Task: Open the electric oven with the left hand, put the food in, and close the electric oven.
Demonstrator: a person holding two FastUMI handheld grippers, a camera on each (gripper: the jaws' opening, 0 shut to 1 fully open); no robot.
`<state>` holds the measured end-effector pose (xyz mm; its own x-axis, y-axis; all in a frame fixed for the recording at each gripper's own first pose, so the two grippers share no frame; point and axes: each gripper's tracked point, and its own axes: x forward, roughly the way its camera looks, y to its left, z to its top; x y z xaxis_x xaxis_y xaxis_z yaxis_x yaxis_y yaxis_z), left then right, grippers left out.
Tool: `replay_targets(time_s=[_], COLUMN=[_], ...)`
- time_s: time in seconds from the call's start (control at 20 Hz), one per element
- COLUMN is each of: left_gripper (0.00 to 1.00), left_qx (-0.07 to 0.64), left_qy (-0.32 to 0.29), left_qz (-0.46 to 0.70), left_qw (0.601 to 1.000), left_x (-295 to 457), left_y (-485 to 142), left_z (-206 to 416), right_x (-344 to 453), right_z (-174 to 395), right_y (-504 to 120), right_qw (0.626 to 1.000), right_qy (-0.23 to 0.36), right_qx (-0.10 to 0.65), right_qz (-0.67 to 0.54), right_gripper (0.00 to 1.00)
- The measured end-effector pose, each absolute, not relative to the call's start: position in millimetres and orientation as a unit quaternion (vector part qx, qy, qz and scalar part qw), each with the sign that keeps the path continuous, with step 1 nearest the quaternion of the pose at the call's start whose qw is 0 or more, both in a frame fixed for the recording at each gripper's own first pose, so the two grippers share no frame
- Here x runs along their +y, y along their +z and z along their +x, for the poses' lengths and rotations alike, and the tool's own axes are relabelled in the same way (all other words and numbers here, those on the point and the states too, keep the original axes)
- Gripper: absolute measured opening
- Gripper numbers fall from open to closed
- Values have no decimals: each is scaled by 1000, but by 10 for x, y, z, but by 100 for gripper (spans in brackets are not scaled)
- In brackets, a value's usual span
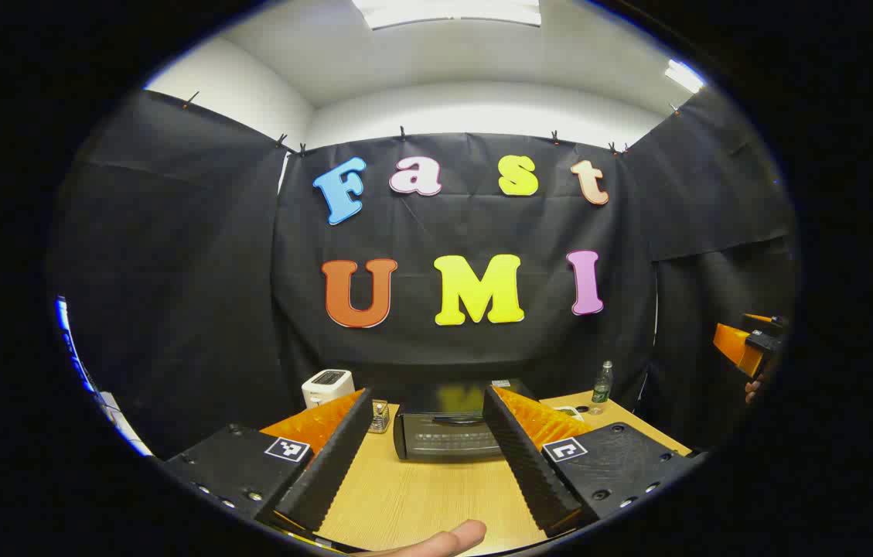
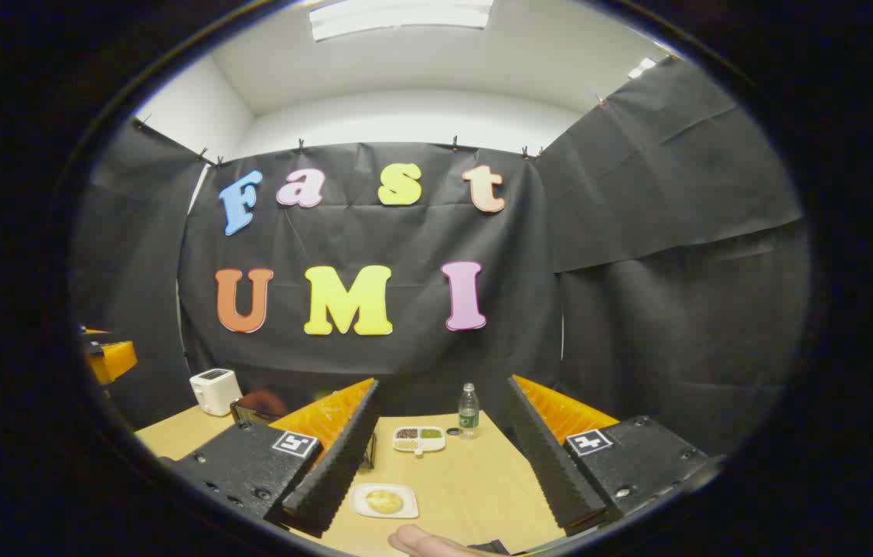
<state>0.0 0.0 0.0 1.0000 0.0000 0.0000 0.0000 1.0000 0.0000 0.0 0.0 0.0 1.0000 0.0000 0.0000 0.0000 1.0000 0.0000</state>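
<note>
Electric oven [image 1: 448,435], black with its door closed and a handle bar across the top of the door, sits on the wooden table [image 1: 421,503] straight ahead of the left gripper [image 1: 427,456], framed between its two fingers. That gripper hangs above the table with its jaws wide apart and nothing between them; a fingertip [image 1: 444,538] of the holding hand shows at the bottom edge. Left of the oven stand a small glass jar [image 1: 380,416] and a white toaster [image 1: 327,387], and a green-labelled bottle [image 1: 601,384] stands to its right. The right gripper [image 2: 444,464] is likewise spread wide and empty, hovering over the table. Below and between its fingers lies a white plate [image 2: 363,507] carrying a round golden piece of food [image 2: 383,501]; farther off sit a divided condiment dish [image 2: 418,439] and the bottle.
</note>
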Motion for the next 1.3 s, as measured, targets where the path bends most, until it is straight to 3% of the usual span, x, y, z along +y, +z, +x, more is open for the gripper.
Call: replay_targets(time_s=[0.05, 0.8, 0.85, 0.9, 1.3], left_gripper=[93, 93, 94, 93, 93], left_qx=[4, 19, 22, 25, 95], left_qy=[-3, -22, -25, -29, -40], left_qz=[-3, -7, -8, -9, 4], left_qw=[1000, 1000, 999, 999, 995], left_x=[-26, -109, -130, -157, -389], left_y=[-21, -176, -197, -232, -960], left_z=[14, 363, 437, 538, 1651], right_x=[9, -9, -23, -34, 37], right_z=[-6, 67, 87, 104, 367], right_y=[4, -74, -88, -110, -355], right_qw=[1000, 1000, 1000, 1000, 999], right_qy=[1, 9, 9, 7, 25], right_qx=[-1, -8, -9, -9, -20], right_qz=[0, 3, 4, 5, -7], right_gripper=[96, 100, 96, 100, 96])
